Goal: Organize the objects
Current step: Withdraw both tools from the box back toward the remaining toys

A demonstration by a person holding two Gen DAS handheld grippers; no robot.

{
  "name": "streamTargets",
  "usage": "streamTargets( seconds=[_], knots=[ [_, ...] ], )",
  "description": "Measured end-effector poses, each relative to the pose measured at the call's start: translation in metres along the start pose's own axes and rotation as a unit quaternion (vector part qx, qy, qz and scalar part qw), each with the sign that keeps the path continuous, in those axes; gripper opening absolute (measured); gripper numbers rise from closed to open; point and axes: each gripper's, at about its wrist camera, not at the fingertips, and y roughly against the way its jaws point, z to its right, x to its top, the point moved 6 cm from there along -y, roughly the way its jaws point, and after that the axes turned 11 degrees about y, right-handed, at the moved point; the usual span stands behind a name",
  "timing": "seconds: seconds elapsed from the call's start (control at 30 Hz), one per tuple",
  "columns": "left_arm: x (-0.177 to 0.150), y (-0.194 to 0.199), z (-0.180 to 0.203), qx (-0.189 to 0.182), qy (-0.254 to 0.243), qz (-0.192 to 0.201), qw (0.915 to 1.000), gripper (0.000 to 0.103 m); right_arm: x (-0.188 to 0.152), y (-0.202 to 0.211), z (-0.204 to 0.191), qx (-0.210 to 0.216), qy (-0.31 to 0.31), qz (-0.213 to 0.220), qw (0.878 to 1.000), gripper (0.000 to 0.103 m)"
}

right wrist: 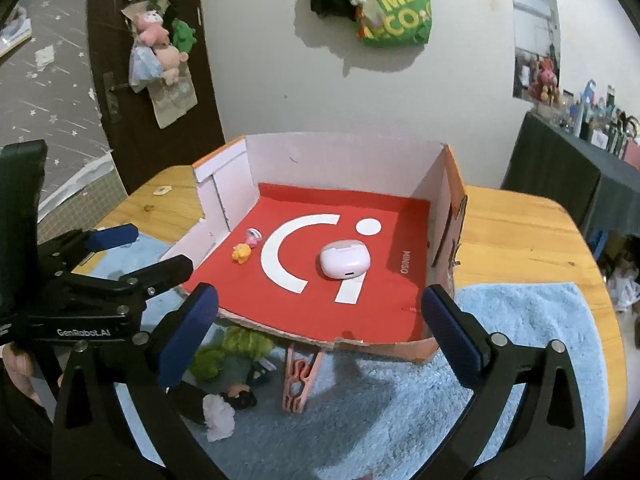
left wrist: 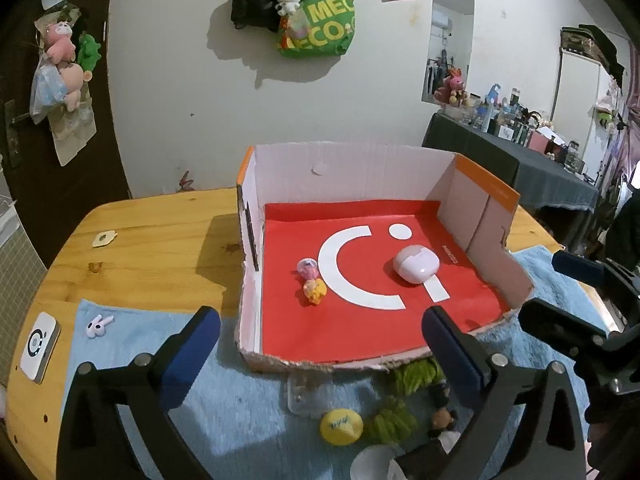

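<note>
A cardboard box [left wrist: 352, 164] [right wrist: 344, 148] with a red lining holds a white earbud case [left wrist: 416, 264] [right wrist: 344, 260], a small pink figure [left wrist: 307, 267] [right wrist: 253, 236] and a small yellow figure [left wrist: 315, 290] [right wrist: 241, 253]. In front of it on the blue towel [left wrist: 240, 400] [right wrist: 532, 344] lie a green-haired doll [left wrist: 412, 400] [right wrist: 232, 356], a yellow ball [left wrist: 341, 426], a clear clip [left wrist: 306, 396] and a pink clothespin [right wrist: 298, 380]. My left gripper [left wrist: 320, 344] [right wrist: 136, 252] is open and empty. My right gripper [right wrist: 320, 320] [left wrist: 560, 288] is open and empty.
A white earbud [left wrist: 98, 325] lies at the towel's left end. A white square device [left wrist: 39, 346] and a small sticker [left wrist: 105, 237] sit on the wooden table [left wrist: 152, 248]. Bags [left wrist: 304, 12] hang on the wall behind; a cluttered dark table [left wrist: 520, 152] stands at right.
</note>
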Motion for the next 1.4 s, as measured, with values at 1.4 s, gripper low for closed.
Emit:
streamTargets(
  seconds=[1.4],
  knots=[
    [-0.065,0.026,-0.018,0.010,0.018,-0.035,0.9992,0.103,-0.056,0.022,-0.034,0.009,0.000,-0.016,1.000,0.103]
  ],
)
